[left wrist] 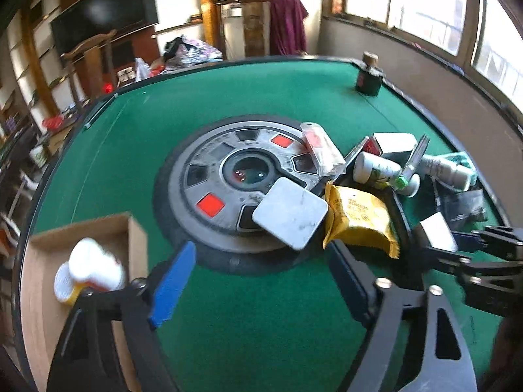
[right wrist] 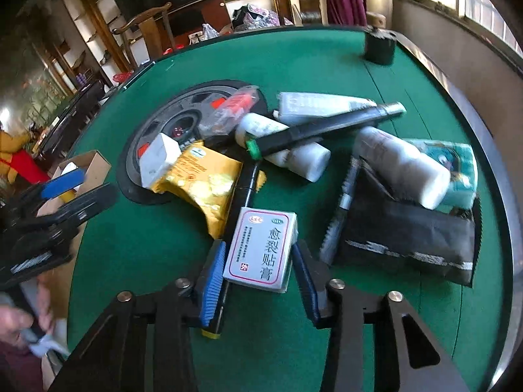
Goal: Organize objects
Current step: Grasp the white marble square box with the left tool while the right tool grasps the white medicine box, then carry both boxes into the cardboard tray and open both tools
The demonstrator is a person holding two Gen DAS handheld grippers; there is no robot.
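My right gripper (right wrist: pixel 260 261) is shut on a small white medicine box (right wrist: pixel 261 248) with a red-bordered label, among a pile of objects on the green table. It shows in the left wrist view (left wrist: pixel 438 232) at the right. My left gripper (left wrist: pixel 261 261) is open and empty above the green felt, next to a cardboard box (left wrist: pixel 42 261) holding a white bottle (left wrist: pixel 94 266). The pile holds a yellow snack packet (right wrist: pixel 202 179), white bottles (right wrist: pixel 402 163), a black pouch (right wrist: pixel 405 238) and a black pen-like stick (right wrist: pixel 327 127).
A round grey centre hub (left wrist: pixel 235 179) with red squares sits mid-table, with a flat white square piece (left wrist: pixel 291 217) on it. A dark jar (left wrist: pixel 369 75) stands at the far corner. A teal tissue pack (right wrist: pixel 457 170) lies at the right. Chairs and shelves stand behind.
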